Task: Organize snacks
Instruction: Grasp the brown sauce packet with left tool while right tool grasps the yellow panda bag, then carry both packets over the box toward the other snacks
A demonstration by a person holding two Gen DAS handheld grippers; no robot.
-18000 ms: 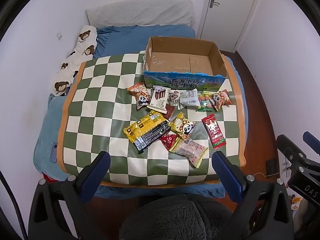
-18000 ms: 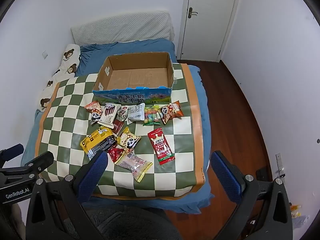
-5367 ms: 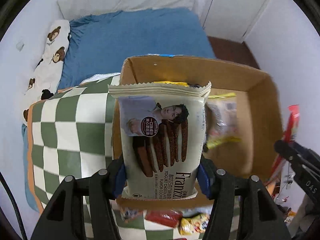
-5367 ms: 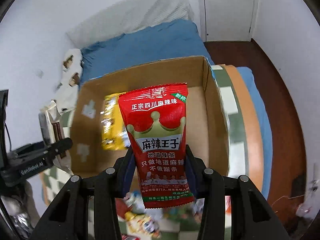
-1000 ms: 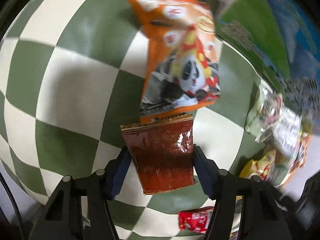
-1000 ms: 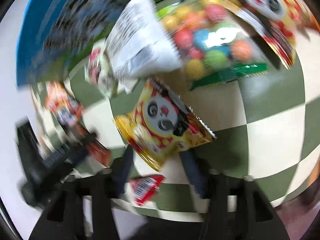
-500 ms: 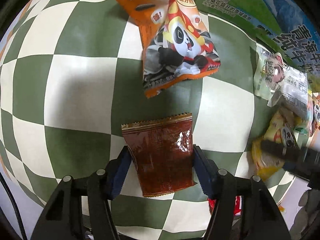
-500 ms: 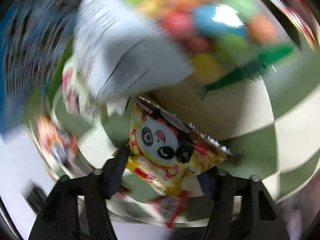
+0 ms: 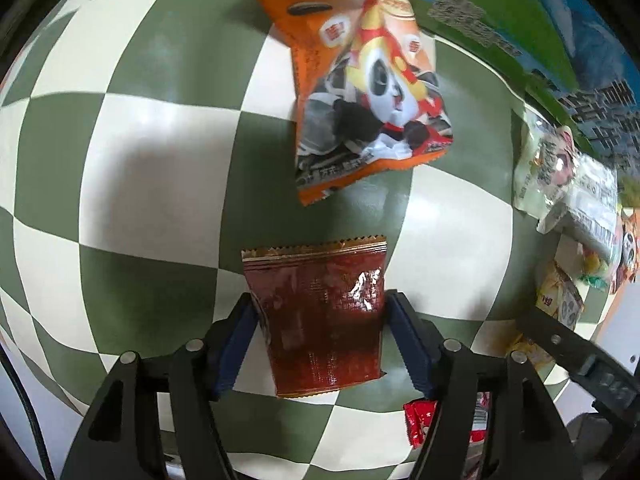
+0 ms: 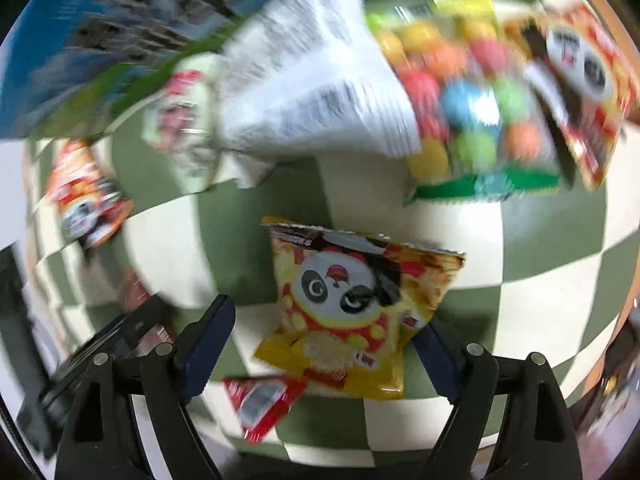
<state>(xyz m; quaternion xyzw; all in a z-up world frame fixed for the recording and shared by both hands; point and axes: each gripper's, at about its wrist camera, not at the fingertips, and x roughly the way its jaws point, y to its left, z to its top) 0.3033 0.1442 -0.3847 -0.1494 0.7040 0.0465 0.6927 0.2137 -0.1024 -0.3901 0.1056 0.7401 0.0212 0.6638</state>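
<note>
Gripping the dark red packet (image 9: 320, 312) upright, serrated end beyond its fingertips, is the left gripper (image 9: 320, 344); the right gripper (image 10: 326, 348), jaws just widened, straddles the tilted yellow panda packet (image 10: 352, 308).

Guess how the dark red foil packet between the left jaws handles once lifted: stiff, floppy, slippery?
Probably floppy: the dark red foil packet is a thin, flat sachet with crimped ends, so its free end may droop from the left hand-held gripper. Likely slick, judging by the glossy glare on the film. Looks light for its size, since it lies nearly flat on the checkered mat.
</note>
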